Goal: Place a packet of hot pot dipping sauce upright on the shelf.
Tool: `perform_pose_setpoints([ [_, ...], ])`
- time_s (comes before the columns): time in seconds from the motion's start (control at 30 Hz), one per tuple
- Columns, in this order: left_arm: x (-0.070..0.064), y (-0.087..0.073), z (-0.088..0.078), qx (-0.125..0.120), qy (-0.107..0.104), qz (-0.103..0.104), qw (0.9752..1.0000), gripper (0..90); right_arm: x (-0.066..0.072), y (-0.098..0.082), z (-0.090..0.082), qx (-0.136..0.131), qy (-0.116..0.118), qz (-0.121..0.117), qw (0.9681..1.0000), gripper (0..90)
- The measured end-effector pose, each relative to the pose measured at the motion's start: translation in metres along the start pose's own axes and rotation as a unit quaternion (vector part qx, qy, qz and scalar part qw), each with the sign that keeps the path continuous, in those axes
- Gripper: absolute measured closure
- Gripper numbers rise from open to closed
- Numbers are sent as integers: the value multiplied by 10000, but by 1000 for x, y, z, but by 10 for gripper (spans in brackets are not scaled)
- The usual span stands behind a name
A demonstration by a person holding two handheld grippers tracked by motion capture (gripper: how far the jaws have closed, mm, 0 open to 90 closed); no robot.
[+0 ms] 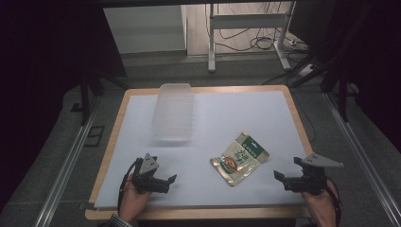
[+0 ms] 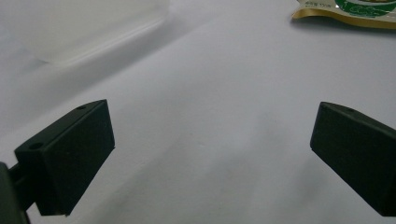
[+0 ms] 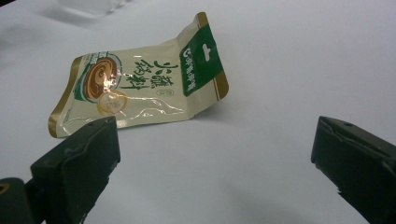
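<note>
pouch [image 1: 239, 158] – cream-green, flat, table centre-right | clear container [image 1: 173, 111] – upside-down, behind-left

container [image 1: 173, 111] behind, packet [image 1: 239, 158] right of centre on table [image 1: 265, 109]

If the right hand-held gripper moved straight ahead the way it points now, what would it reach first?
Most likely the snack packet. It lies on the white table ahead of the open right hand-held gripper, slightly left of its centre line, with bare surface between. Depth is hard to judge, so it might only clip the packet's right end.

Sauce packet [image 3: 140, 84] with green header, large Chinese characters down its face, too blurred to transcribe
</note>
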State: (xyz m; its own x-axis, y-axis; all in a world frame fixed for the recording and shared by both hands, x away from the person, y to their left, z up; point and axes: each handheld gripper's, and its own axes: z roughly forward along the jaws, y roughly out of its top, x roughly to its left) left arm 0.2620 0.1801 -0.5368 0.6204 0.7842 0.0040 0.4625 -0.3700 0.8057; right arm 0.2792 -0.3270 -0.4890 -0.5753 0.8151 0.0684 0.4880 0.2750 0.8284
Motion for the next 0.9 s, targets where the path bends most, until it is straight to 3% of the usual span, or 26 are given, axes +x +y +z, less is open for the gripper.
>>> perform_pose_setpoints([
  [0.9, -1, 1, 1, 24, 33, 53, 10000, 0, 1, 20, 38, 228, 294, -218, 9991, 21],
])
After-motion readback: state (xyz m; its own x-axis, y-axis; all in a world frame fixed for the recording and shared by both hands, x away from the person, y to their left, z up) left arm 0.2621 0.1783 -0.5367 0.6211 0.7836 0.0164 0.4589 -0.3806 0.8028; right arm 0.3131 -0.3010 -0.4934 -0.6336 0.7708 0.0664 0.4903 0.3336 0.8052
